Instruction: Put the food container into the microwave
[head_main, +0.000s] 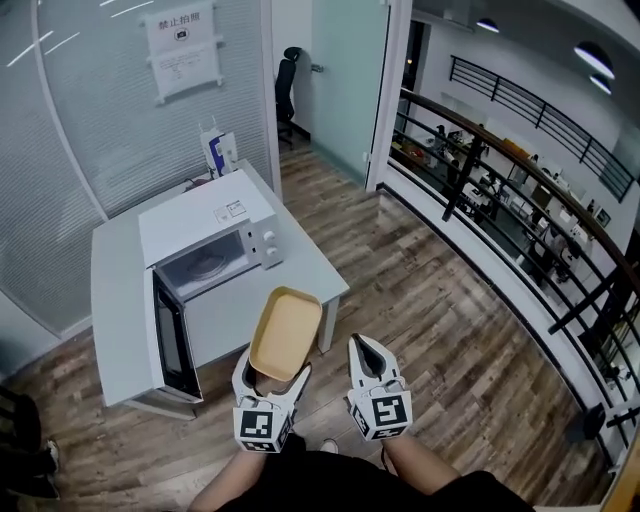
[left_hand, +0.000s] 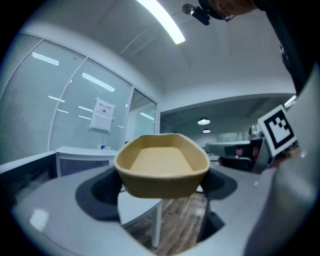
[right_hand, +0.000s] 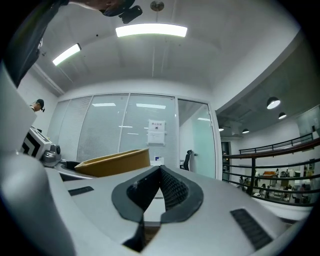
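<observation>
Here, I hold the shallow tan oval food container (head_main: 286, 333) in the left gripper (head_main: 272, 378), whose jaws pinch only its near end, so most of the dish juts forward unsupported. From the left gripper view the container (left_hand: 162, 165) sits level and looks empty inside. It hangs in the air over the wooden plank floor (head_main: 430, 300), near the front corner of the white table (head_main: 115, 290) but apart from it, and not yet at the boxy white microwave (head_main: 210, 225). The microwave's dark-windowed door (head_main: 172, 340) stands swung open on its left side, baring the cavity (head_main: 205, 262). The right gripper (head_main: 357, 343) floats just beside the left one, jaws pressed together on nothing. My worries: with so short a bite, the dish could tip or slide out of the jaws if I swing it fast — and it would land on the floor. I also judge that the far rim could catch the open door's edge or the cavity frame if I approach at an angle.
</observation>
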